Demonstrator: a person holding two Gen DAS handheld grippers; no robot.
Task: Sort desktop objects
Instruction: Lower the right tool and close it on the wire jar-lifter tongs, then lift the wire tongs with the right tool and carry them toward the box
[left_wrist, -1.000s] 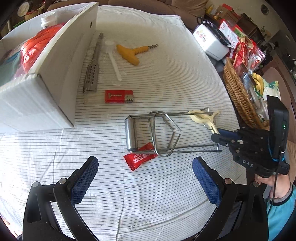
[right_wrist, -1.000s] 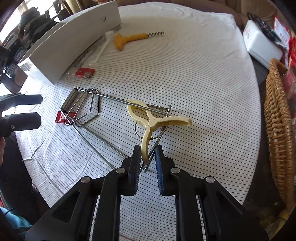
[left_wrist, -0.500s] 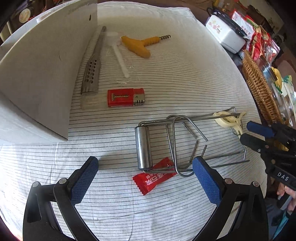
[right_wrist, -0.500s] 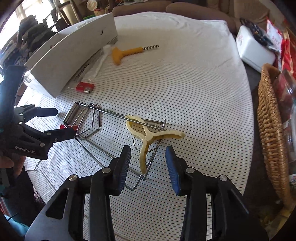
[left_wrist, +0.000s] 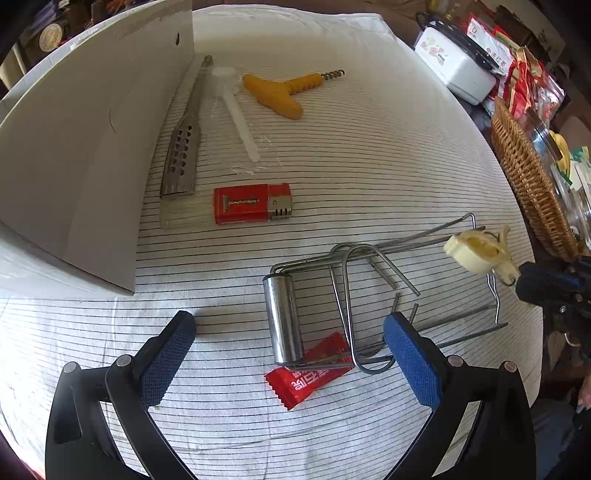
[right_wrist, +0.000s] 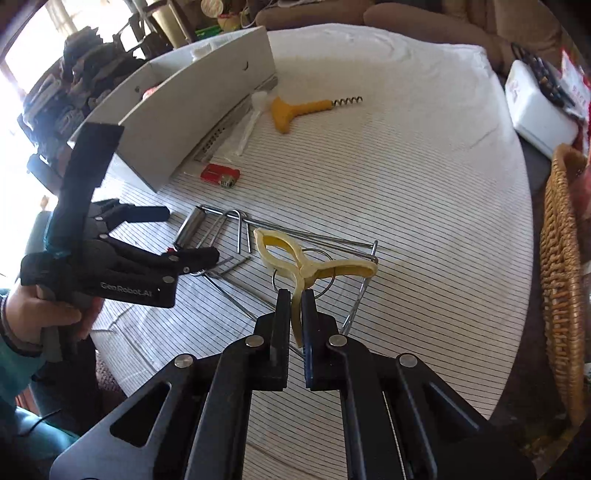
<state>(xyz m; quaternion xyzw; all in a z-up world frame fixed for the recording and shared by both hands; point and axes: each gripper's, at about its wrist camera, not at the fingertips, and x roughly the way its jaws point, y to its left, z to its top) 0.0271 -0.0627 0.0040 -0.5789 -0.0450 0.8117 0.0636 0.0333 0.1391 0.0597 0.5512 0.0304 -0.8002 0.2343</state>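
A pale yellow plastic clip (right_wrist: 310, 266) sits at the right end of a wire rack (left_wrist: 369, 258), and my right gripper (right_wrist: 295, 299) is shut on one of its handles. In the left wrist view the clip (left_wrist: 476, 253) shows beside the right gripper (left_wrist: 546, 284). My left gripper (left_wrist: 288, 325) stands open just above the rack's steel roller (left_wrist: 282, 321) and a red snack packet (left_wrist: 310, 373), touching neither. A hand holds the left gripper (right_wrist: 188, 234) at the rack's left end.
On the striped cloth lie a red lighter (left_wrist: 247, 203), a perforated metal tool (left_wrist: 181, 155), a wrapped plastic spoon (left_wrist: 236, 110) and a yellow corkscrew (left_wrist: 277, 96). A white cardboard box (left_wrist: 74, 147) stands at the left. A wicker basket (left_wrist: 528, 184) and white appliance (left_wrist: 458, 74) crowd the right edge.
My right gripper opened, then shut again on the clip's handle and rose a little. My left gripper came lower and closer over the roller and red packet, staying open.
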